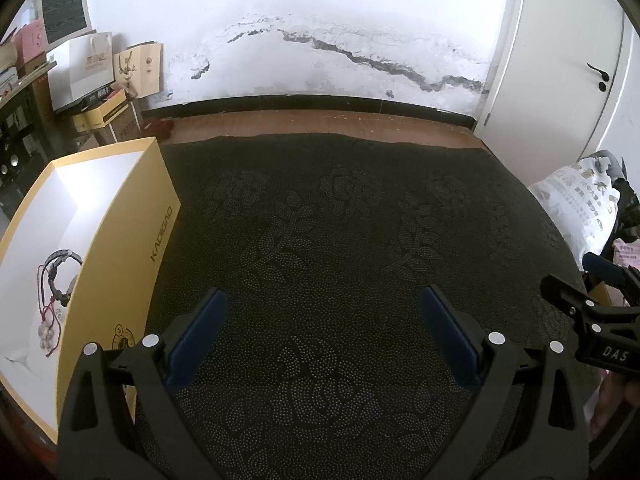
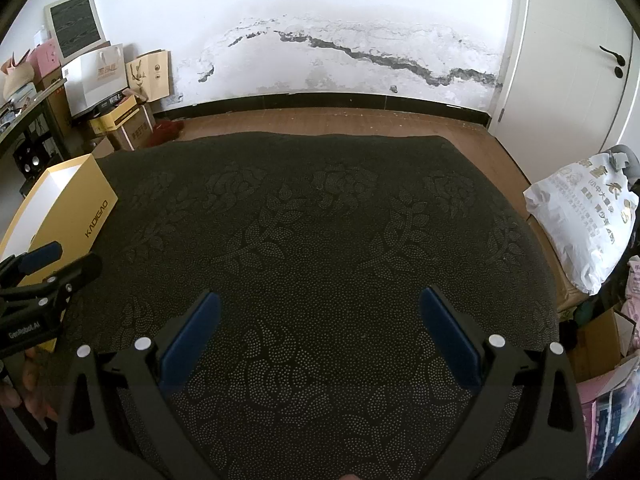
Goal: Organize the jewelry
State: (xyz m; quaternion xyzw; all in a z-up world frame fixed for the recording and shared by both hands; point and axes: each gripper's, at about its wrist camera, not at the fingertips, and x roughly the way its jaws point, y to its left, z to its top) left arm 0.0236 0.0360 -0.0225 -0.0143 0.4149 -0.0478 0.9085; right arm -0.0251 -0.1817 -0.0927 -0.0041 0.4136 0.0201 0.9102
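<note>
A yellow box (image 1: 132, 220) with a white inside stands open on the left of the dark patterned cloth (image 1: 340, 220). Inside it lie a grey watch (image 1: 64, 276) and a red-cord bracelet with pale beads (image 1: 49, 326). My left gripper (image 1: 322, 304) is open and empty above the cloth, just right of the box. My right gripper (image 2: 319, 304) is open and empty over the middle of the cloth. The box also shows at the left in the right wrist view (image 2: 80, 204). Each gripper shows at the edge of the other's view.
A white printed plastic bag (image 2: 584, 220) lies off the table's right edge. Paper bags and cartons (image 2: 112, 92) are stacked by the wall at the far left. A white door (image 2: 580, 60) stands at the right. Brown wood floor lies beyond the cloth.
</note>
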